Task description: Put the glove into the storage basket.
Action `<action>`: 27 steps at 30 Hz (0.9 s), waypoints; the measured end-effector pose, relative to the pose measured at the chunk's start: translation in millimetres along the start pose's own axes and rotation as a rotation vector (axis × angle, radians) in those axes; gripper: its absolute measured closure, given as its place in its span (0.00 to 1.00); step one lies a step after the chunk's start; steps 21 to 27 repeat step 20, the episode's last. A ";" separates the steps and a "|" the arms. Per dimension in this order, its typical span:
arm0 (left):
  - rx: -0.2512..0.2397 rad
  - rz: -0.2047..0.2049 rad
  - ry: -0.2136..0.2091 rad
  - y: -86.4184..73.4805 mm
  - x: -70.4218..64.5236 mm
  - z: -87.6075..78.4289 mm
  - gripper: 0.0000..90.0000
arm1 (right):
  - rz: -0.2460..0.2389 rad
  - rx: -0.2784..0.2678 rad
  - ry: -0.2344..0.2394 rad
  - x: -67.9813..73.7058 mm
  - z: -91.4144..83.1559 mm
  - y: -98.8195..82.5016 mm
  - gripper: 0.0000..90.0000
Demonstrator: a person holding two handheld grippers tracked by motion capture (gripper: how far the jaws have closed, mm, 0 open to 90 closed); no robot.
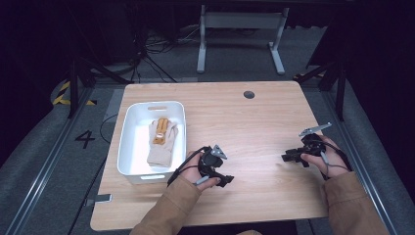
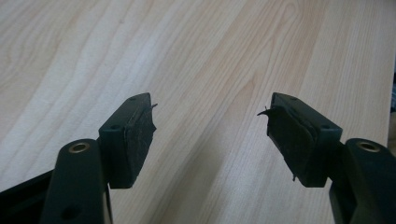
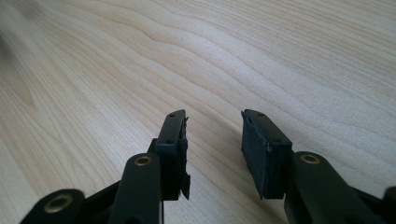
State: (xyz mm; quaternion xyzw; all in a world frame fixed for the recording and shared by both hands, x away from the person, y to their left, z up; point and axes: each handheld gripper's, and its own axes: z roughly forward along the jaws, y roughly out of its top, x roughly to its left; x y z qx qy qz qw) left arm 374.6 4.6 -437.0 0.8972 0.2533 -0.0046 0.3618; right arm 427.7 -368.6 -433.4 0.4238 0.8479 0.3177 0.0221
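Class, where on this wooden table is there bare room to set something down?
Bare wood lies between the left gripper and right gripper, and along the far edge by the dark round hole. The white plastic bin with its beige glove crowds the left.

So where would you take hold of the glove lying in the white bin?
Probably at the glove's plain cuff end, coming straight down from above: it lies flat in the white bin, whose walls block any sideways approach, and the left claw is nearer.

1. Glove (image 1: pixel 161 139): cream knit with orange patches along its fingers, lying flat and lengthwise, fingers pointing away from the person.
2. It rests inside the white plastic bin (image 1: pixel 128 142), left of the left gripper's (image 1: pixel 222 180) jaws.
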 end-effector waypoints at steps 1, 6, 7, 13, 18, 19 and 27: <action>-0.002 0.002 0.000 -1.0 0.1 2.4 0.36 | 0.000 0.003 0.001 -0.3 0.2 0.0 0.68; -0.005 0.024 0.018 -6.4 5.4 15.1 0.37 | 0.016 0.012 0.001 -2.9 4.7 -3.2 0.68; -0.005 0.024 0.018 -6.4 5.4 15.1 0.36 | 0.016 0.012 0.001 -2.9 4.7 -3.2 0.68; 0.017 0.028 0.038 -7.4 3.9 20.3 0.36 | 0.001 0.005 -0.006 -3.9 5.6 -3.8 0.67; 0.026 0.015 0.044 -7.5 3.8 17.5 0.34 | -0.016 -0.006 -0.018 -1.9 5.3 -2.9 0.66; 0.025 0.011 0.044 -7.4 3.9 17.1 0.34 | -0.020 -0.010 -0.019 -1.6 5.2 -2.6 0.66; 0.029 0.007 0.043 -7.4 4.0 16.9 0.33 | -0.024 -0.015 -0.021 -1.3 5.1 -2.2 0.66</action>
